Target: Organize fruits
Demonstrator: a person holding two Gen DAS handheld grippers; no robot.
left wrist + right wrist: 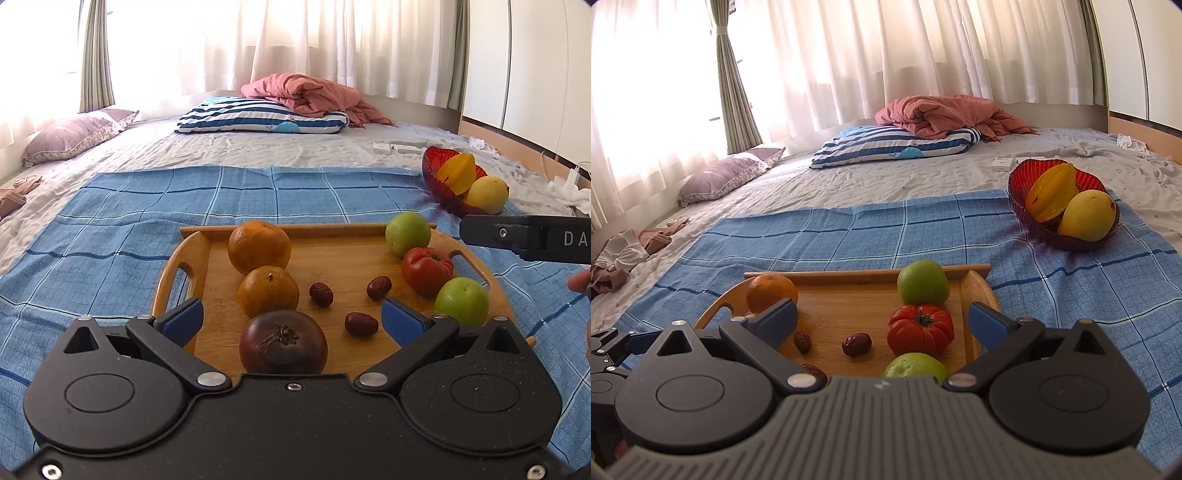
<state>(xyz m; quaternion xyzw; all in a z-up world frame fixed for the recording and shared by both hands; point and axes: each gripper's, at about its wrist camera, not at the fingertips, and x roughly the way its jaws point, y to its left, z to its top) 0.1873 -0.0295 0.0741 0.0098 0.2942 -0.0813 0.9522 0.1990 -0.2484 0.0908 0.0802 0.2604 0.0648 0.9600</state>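
Your left tool (291,319) is spread wide and holds nothing; its black body cuts off the near edge of the wooden tray (332,234), and the dark purple tomato (283,342) sits between the blue pads, touching neither. Your right tool (882,323) is also spread and empty; its grey body hides the tray's near half, leaving only the top of one green fruit (915,368) and a sliver of one red date (816,372) showing. On the tray: two oranges (259,246) toward its left handle, touching each other; the red tomato (427,270) and a second green fruit (407,233) toward its right handle; two more dates mid-tray. In the left view the right tool enters just right of the tray, cut by the frame edge, lettering only partly readable. Beyond the tray's far right corner, well apart, a red glass bowl (1019,192) holds a starfruit (1051,192) and a yellow fruit (1087,216). The tray rests on a blue checked cloth (184,206) spread over a bed (277,147); a striped pillow and pink blanket lie farther back, with white curtains behind, blown out by light.
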